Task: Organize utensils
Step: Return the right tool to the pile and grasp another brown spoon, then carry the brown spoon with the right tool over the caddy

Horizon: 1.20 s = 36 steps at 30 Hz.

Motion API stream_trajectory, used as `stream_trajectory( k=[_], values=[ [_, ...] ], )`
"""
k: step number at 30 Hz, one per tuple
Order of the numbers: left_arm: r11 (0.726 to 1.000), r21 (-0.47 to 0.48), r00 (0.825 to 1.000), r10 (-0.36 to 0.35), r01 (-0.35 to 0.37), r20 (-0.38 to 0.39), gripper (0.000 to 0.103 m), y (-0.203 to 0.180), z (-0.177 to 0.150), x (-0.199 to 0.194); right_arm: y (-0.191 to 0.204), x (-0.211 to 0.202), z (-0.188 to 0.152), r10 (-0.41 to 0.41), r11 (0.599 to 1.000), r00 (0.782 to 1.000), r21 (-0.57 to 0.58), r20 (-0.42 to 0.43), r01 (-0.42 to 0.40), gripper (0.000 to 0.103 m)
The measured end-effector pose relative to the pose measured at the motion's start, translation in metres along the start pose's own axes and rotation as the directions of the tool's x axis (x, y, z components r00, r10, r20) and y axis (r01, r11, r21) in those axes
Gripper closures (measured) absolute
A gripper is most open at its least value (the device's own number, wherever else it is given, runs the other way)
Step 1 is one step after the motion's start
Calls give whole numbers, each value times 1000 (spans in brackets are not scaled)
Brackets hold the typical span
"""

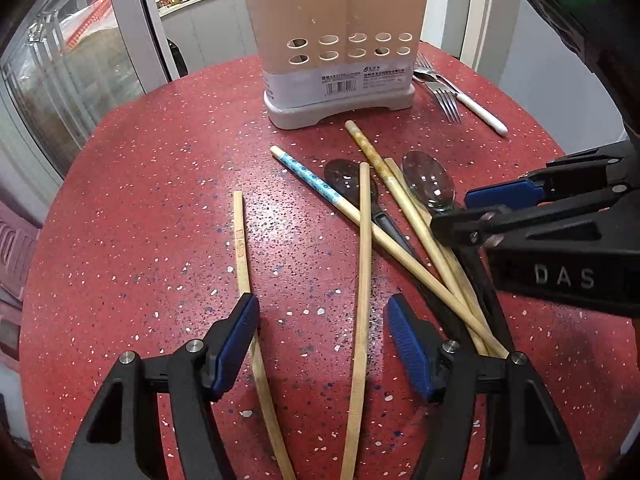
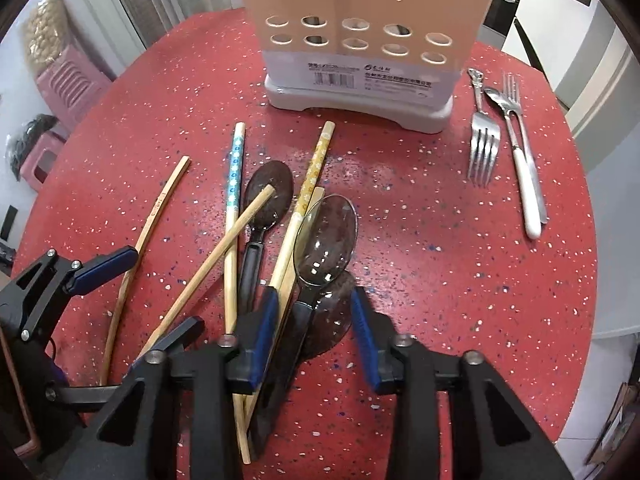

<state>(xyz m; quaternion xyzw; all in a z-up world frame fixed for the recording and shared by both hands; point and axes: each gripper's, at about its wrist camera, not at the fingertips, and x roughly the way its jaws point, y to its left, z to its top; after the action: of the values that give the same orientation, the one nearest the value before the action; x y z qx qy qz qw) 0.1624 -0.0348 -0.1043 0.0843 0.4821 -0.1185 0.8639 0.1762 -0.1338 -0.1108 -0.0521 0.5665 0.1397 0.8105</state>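
Observation:
A beige utensil holder point(image 1: 336, 56) point(image 2: 360, 40) stands at the back of the red table. Several chopsticks and two clear dark spoons lie in a crossed pile in front of it. My left gripper point(image 1: 322, 312) is open, low over two plain chopsticks point(image 1: 362, 280), which lie between its fingers. My right gripper point(image 2: 314, 312) is open around the black handle of the nearer spoon point(image 2: 326, 236), whose bowl points at the holder. That gripper also shows in the left wrist view point(image 1: 472, 212). The other spoon point(image 2: 268, 196) lies under a chopstick.
Two forks point(image 2: 484, 148) and a white-handled utensil point(image 2: 528, 200) lie on the table point(image 2: 440, 280) right of the holder. Pink stools point(image 2: 60, 92) stand beyond the table's left edge. Kitchen counters are behind.

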Motion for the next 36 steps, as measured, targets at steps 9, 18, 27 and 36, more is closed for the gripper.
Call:
stream_trajectory(
  k=[9,18,27,36],
  values=[
    [1000,18,1000,-18,18,-21,16,-6,5,5,-19,-4,-7,71,996,997,54,23,-73,99],
    [999,30,998,-20,22,-54,17,-8,14,9,-38,-7,-19,137,983,990,116,43,-141,99],
    [990,91,992,-98,106,-83,69,-19,21,9,-57,-14,-28,189,967,980,160,66,-197,99],
    [991,8,991,-133,133,-7,75,0,18,-7,-81,-18,-31,232,946,970,213,77,-243,99]
  ],
)
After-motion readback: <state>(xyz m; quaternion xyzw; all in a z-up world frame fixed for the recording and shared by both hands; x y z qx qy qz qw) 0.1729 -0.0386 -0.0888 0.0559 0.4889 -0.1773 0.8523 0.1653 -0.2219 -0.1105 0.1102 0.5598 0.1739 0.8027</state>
